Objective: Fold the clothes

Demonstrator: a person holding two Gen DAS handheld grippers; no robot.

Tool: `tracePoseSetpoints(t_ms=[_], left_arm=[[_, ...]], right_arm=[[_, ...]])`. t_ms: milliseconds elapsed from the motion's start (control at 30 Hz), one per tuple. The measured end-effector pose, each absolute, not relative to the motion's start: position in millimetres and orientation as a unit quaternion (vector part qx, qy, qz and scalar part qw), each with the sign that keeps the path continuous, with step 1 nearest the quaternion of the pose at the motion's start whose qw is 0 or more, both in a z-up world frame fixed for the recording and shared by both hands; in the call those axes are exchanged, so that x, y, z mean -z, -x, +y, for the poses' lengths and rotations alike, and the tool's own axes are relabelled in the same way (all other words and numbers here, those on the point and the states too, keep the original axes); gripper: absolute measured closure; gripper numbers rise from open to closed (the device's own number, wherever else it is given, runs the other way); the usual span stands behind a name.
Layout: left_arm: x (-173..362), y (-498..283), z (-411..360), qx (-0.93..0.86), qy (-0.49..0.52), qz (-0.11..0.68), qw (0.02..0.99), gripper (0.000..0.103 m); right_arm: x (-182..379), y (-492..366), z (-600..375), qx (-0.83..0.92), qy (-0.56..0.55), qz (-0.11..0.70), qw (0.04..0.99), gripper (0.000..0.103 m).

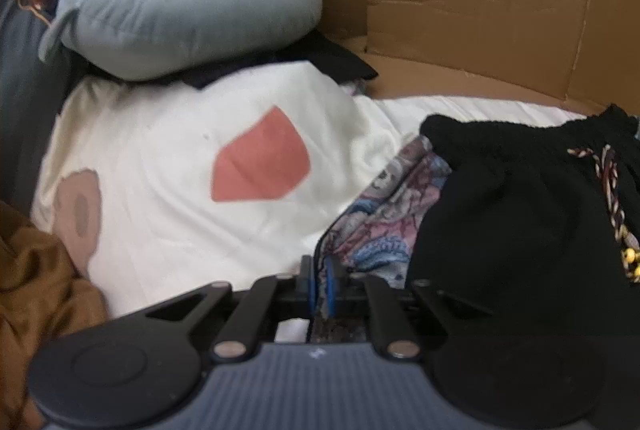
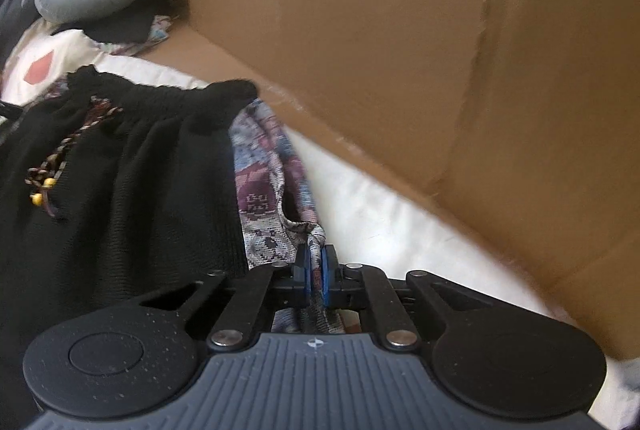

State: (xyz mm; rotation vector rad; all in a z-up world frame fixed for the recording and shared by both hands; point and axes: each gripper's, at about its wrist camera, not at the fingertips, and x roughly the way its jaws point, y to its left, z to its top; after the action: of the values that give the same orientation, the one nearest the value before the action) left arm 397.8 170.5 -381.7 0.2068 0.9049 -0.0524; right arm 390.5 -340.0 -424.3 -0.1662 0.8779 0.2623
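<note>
Both sets of fingers, left gripper (image 1: 320, 276) and right gripper (image 2: 316, 268), clamped on patterned garment (image 1: 384, 226) edges. Thin pinches; likely slippage under black garment's (image 1: 520, 214) weight.

Cardboard wall (image 2: 440, 70) crowds the right; white bedding (image 1: 160, 170) lies open leftward.

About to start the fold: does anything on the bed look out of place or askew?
The black knit garment lies bunched on the patterned cloth, whose edges both the left gripper and right gripper pinch. It would ride along. The cardboard crowds the right side.
</note>
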Motion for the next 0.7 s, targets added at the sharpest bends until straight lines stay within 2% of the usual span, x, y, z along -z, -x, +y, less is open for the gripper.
tracePoseSetpoints(t_ms=[200, 300, 367, 700], left_arm=[[388.4, -403.0, 166.1, 0.017, -0.113, 0.454, 0.884, 0.094], [381.8, -400.7, 166.7, 0.024, -0.105, 0.456, 0.884, 0.089], [376.6, -395.1, 169.5, 0.033, -0.101, 0.455, 0.884, 0.082], [355.1, -345.9, 179.3, 0.035, -0.095, 0.475, 0.874, 0.082]], right_arm=[[439.3, -398.1, -328.0, -0.103, 0.140, 0.426, 0.888, 0.097], [427.5, -401.4, -334.8, -0.101, 0.102, 0.426, 0.893, 0.094], [413.7, -398.2, -347.3, -0.105, 0.076, 0.418, 0.899, 0.092], [373.2, -341.4, -413.2, -0.081, 0.029, 0.428, 0.900, 0.092]])
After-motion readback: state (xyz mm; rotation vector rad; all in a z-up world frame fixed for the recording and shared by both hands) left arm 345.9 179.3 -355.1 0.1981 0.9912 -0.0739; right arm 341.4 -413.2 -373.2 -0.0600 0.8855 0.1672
